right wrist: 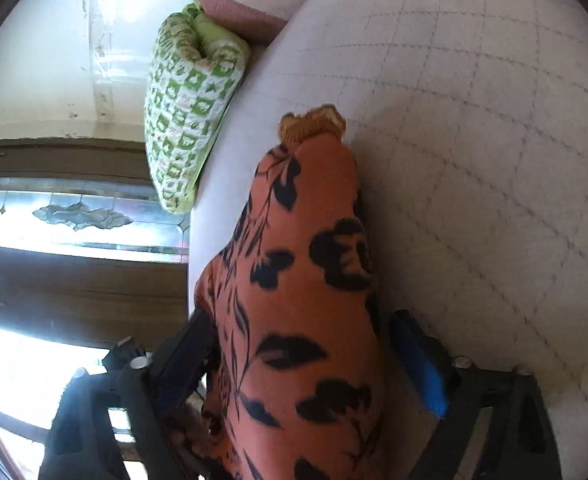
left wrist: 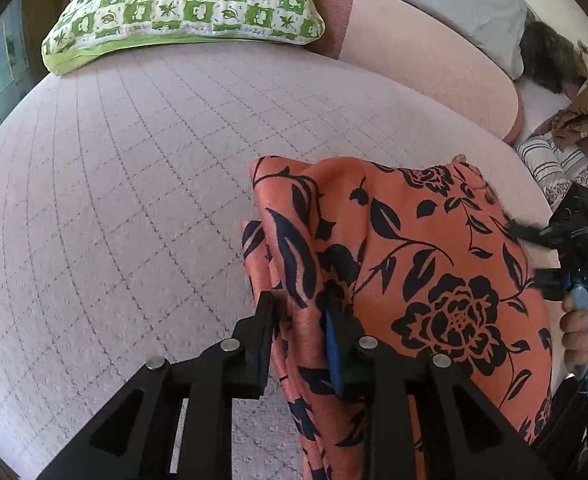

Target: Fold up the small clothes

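An orange cloth with a black flower print [left wrist: 425, 264] hangs lifted above the pink quilted bed [left wrist: 134, 184]. My left gripper [left wrist: 299, 320] is shut on the cloth's left edge, with cloth bunched between the black finger and the blue pad. My right gripper [left wrist: 573, 248] shows at the right of the left wrist view, holding the cloth's other edge. In the right wrist view the cloth [right wrist: 305, 300] drapes between the right gripper's [right wrist: 297, 344] fingers and hides their tips; the jaws look wide around it.
A green and white patterned pillow [left wrist: 190, 4] lies at the bed's far end, also in the right wrist view [right wrist: 186, 108]. A pink bolster [left wrist: 425, 60], a striped cloth [left wrist: 557, 160] and brown clothes [left wrist: 585, 108] lie at the right. A glass door [right wrist: 74, 220] stands beyond the bed.
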Tool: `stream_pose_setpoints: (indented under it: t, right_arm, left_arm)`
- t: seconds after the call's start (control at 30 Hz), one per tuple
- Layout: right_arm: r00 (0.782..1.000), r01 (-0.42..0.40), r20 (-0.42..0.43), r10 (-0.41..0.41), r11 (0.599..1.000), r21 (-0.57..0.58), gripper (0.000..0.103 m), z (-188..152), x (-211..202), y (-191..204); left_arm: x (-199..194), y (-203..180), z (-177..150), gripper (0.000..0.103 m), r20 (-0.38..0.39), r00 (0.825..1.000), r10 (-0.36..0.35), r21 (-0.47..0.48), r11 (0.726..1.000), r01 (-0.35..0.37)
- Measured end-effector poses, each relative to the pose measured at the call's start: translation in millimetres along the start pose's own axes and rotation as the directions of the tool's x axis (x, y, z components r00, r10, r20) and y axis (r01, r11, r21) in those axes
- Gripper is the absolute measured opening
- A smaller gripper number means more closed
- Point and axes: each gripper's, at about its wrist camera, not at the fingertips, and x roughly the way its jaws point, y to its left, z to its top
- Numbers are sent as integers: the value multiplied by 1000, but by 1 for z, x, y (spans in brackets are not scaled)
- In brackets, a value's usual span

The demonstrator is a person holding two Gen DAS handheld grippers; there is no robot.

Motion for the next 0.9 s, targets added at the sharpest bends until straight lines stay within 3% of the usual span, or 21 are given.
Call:
stream_pose_setpoints:
  t: [0.03,0.1,0.17,0.3,0.33,0.37,0.43,0.53,0.77,0.8,0.83,0.87,0.9]
  right_arm:
    - [1000,7,17,-7,1000,-4,33,-2,-4,5]
    - [997,51,59,-47,996,-69,29,-9,-10,19]
    - [985,163,60,-160,985,-56,29,-9,1,7]
    - [990,80,117,-73,995,-57,35,-20,-10,10]
    - [991,65,123,-59,997,-46,41,-22,-16,10]
    - [990,51,130,-45,998,-38,66,-25,-23,10]
    - [986,43,163,-37,998,-38,84,-35,-40,9]
    - [993,41,115,-34,997,-67,84,-50,-46,6]
    - [999,48,10,-48,990,-132,82,-79,-27,6]
    - [996,87,-4,-88,983,-164,77,-82,-21,10]
    - [991,133,-9,-137,971,-197,56,-85,-17,11]
    - [986,161,-7,-166,964,-212,46,-87,-15,10]
    - [987,156,-10,-161,968,-199,44,-86,-15,6]
  left_arm:
    - [3,3,0,29,1,1000,-2,-4,1000,2]
    - [4,6,-1,30,6,1000,-6,-4,1000,6]
    - [9,9,-3,36,5,1000,-9,-8,1000,9]
    - [10,22,-4,42,6,1000,-5,-44,999,6]
    - [6,24,-5,45,13,1000,-2,-49,999,3]
    - [-1,28,-7,45,28,1000,-13,-67,998,15]
    - [-15,30,-12,45,46,998,-54,-92,994,58]
    - [-39,30,-32,58,78,993,-91,-87,991,98]
    - [-37,31,-63,58,29,990,-139,-141,980,142]
    - [-36,31,-64,59,28,989,-142,-145,979,145]
    - [-35,31,-65,59,16,992,-128,-138,982,129]
    - [-31,30,-66,59,8,994,-110,-122,986,110]
    - [-31,29,-67,59,11,995,-102,-110,989,103]
